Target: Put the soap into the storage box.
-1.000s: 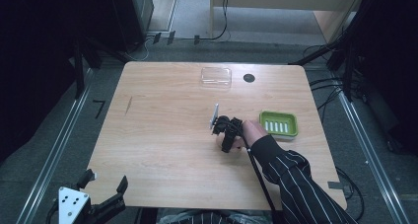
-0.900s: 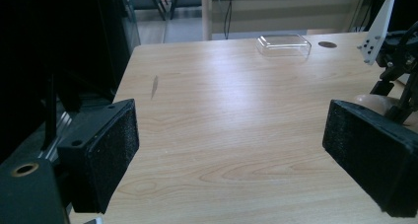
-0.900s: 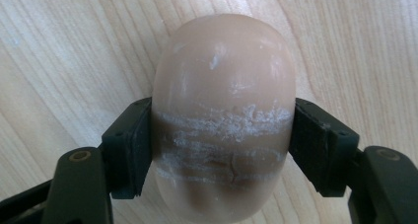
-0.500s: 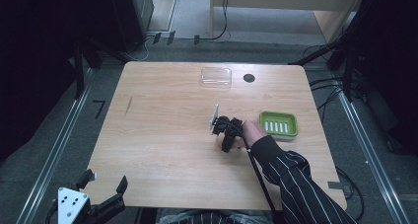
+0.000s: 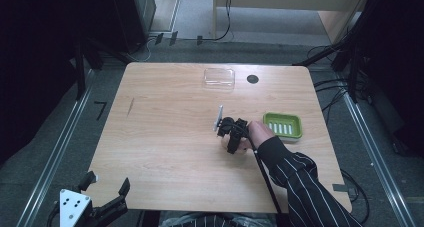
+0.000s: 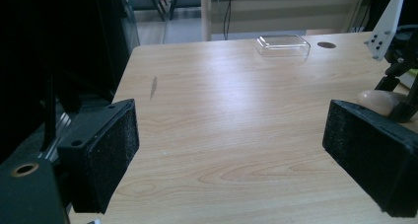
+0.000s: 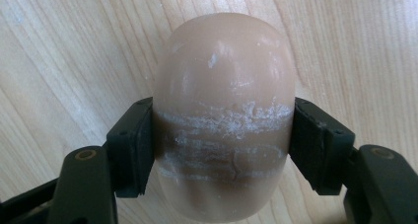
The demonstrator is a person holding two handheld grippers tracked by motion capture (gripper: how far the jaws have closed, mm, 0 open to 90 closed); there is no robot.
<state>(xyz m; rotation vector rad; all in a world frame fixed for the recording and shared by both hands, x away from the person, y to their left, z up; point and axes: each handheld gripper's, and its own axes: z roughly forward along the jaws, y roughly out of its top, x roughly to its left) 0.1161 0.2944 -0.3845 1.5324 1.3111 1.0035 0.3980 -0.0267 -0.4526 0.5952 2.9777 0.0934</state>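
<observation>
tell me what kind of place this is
Probably a lab or recording workspace, not a home: a bare wooden table on grey carpet, cables trailing across the floor, metal rails alongside, and dark equipment around it.

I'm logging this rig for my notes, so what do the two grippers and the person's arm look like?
Both are black. The left gripper has two blocky jaws faced with rough black foam pads, and a white plate with dark dots on top. The right gripper carries a similar pale plate and trails a black cable. The sleeve is dark with thin white stripes.
</observation>
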